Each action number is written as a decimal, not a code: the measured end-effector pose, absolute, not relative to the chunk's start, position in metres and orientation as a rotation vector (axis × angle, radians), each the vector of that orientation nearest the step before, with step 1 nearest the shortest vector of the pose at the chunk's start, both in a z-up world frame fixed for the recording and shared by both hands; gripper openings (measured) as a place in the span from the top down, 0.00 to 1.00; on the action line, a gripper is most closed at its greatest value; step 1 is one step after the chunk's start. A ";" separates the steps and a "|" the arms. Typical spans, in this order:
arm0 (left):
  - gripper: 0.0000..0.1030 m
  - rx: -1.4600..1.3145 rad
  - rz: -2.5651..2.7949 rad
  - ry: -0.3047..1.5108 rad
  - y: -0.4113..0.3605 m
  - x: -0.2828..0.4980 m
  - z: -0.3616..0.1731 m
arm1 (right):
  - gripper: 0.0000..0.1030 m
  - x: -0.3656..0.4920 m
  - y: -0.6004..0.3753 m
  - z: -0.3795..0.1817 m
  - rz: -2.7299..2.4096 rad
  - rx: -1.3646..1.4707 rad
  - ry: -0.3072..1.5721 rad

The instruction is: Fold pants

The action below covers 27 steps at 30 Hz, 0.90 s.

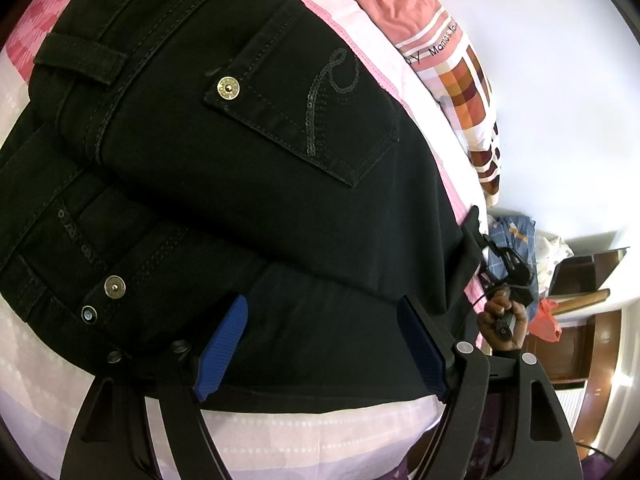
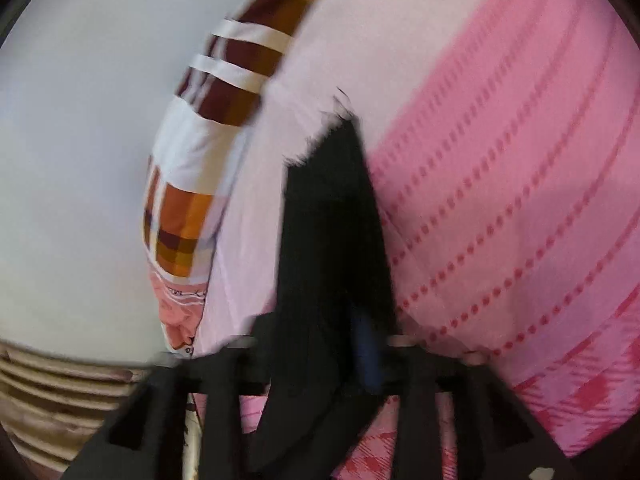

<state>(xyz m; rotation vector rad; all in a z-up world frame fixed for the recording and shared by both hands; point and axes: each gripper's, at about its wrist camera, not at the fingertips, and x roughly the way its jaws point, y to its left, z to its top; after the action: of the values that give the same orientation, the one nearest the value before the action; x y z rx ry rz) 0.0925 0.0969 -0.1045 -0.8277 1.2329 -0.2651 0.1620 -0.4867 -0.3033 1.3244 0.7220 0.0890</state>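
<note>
The left gripper (image 1: 322, 344) consisted of two black arms with triangular cut-outs, each joined by round silver and dark pivot screws. Its fingers (image 1: 222, 350) carried blue ribbed pads. The right gripper (image 2: 344, 360) was of the same black construction, blurred, with pale pivot screws and one blue pad visible. A hand (image 1: 502, 320) gripped its black handle, from which a thin black cable ran; a dark cuff showed at the wrist.

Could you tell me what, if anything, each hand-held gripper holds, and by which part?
The right hand-held gripper pinches the black pants near the frayed leg hem. The left hand-held gripper holds nothing, open over them.
</note>
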 end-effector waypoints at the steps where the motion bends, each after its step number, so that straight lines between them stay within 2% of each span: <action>1: 0.24 -0.828 -0.266 1.232 0.097 0.093 -0.104 | 0.64 0.162 -0.486 -0.303 0.080 1.328 0.712; 3: 0.24 -0.826 -0.268 1.232 0.098 0.093 -0.104 | 0.64 0.166 -0.482 -0.300 0.080 1.295 0.720; 4: 0.24 -0.824 -0.270 1.230 0.097 0.093 -0.104 | 0.77 0.167 -0.481 -0.299 0.077 1.282 0.723; 6: 0.24 -0.823 -0.286 1.221 0.096 0.092 -0.104 | 0.93 0.172 -0.476 -0.300 0.061 1.238 0.773; 9: 0.24 -0.844 -0.340 1.201 0.092 0.093 -0.103 | 0.93 0.168 -0.474 -0.301 0.090 1.263 0.759; 13: 0.24 -0.915 -0.417 1.177 0.090 0.091 -0.100 | 0.94 0.136 -0.477 -0.278 0.135 1.282 0.634; 22: 0.24 -1.153 -0.460 1.196 0.080 0.095 -0.115 | 0.94 0.006 -0.501 -0.211 0.107 1.279 0.396; 27: 0.24 -1.177 -0.437 1.211 0.062 0.107 -0.123 | 0.94 -0.043 -0.511 -0.204 0.090 1.325 0.353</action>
<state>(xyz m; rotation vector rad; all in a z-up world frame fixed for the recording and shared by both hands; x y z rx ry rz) 0.1067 0.0619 -0.1229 -1.1765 1.2113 -0.4365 -0.0430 -0.5105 -0.2039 1.3250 0.3528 0.0898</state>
